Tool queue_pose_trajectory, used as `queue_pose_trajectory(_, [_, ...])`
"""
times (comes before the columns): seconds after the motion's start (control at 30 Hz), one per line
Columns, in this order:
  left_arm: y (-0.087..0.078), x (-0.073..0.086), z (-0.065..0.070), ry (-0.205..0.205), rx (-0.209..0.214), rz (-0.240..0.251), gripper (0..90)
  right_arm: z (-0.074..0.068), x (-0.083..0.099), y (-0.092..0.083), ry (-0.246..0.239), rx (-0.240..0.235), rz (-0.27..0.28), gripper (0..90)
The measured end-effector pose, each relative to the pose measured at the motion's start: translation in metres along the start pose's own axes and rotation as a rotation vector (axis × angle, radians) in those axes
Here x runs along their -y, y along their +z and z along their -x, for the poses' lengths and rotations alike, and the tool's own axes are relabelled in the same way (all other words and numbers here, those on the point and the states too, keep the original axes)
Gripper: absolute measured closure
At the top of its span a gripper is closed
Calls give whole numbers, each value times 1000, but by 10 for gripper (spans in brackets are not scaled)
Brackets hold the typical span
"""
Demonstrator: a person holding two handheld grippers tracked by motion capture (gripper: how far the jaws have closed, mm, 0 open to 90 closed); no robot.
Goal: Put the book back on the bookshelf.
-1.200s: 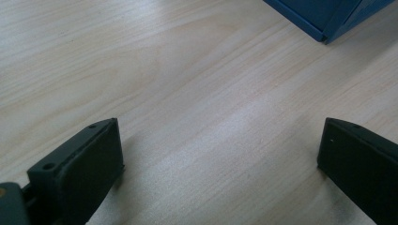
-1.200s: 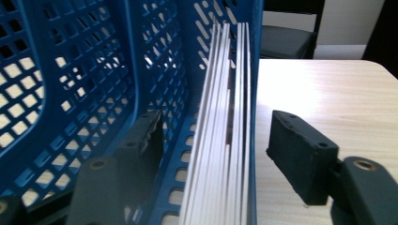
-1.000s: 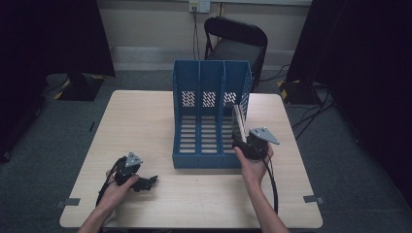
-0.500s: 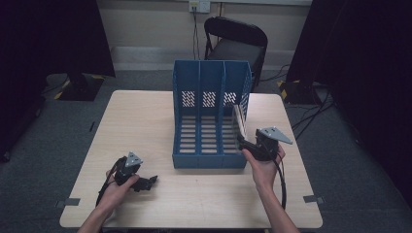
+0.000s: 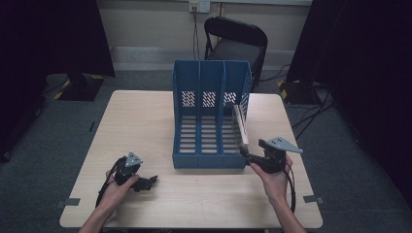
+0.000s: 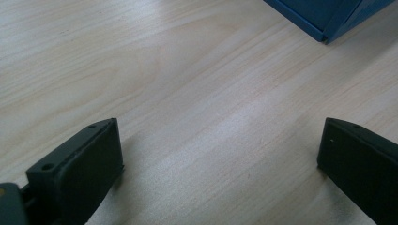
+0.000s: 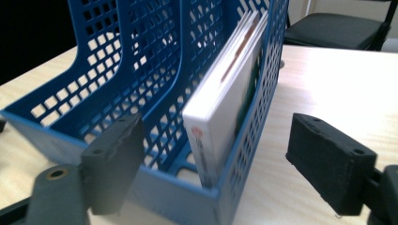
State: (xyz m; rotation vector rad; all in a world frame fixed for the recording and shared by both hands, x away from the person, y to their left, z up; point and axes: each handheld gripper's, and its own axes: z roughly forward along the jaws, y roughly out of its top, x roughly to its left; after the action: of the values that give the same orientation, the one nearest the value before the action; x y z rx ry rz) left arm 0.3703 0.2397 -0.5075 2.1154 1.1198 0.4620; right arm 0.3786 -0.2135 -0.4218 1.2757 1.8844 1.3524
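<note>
Standing in the rack's (image 5: 210,145) rightmost slot, the book (image 7: 232,89) clears the widening right tool (image 7: 220,161).

The desk (image 5: 145,126) has a pale wood-grain top, smooth with a soft satin sheen. The file rack (image 5: 210,116) is blue moulded plastic, smooth and slightly glossy, with perforated grid walls, and the book (image 7: 230,98) in its right compartment has a smooth white card cover and paper page edges. The right tongs (image 7: 216,161) and left tongs (image 6: 216,164) carry matt black pads, slightly rough-edged, and the chair (image 5: 235,41) at the far side is matt black.
</note>
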Motion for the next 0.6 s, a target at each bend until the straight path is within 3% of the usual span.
queue_pose_trajectory(0.17, [0,0,0,-1,0,0,0,3,7,-9,-41,-11,-64,141])
queue_pose_trajectory(0.27, [0,0,0,0,0,0,0,7,14,-12,-44,-42,-92,139])
queue_pose_trajectory(0.6, [0,0,0,0,0,0,0,20,35,-18,-73,-72,-197,140])
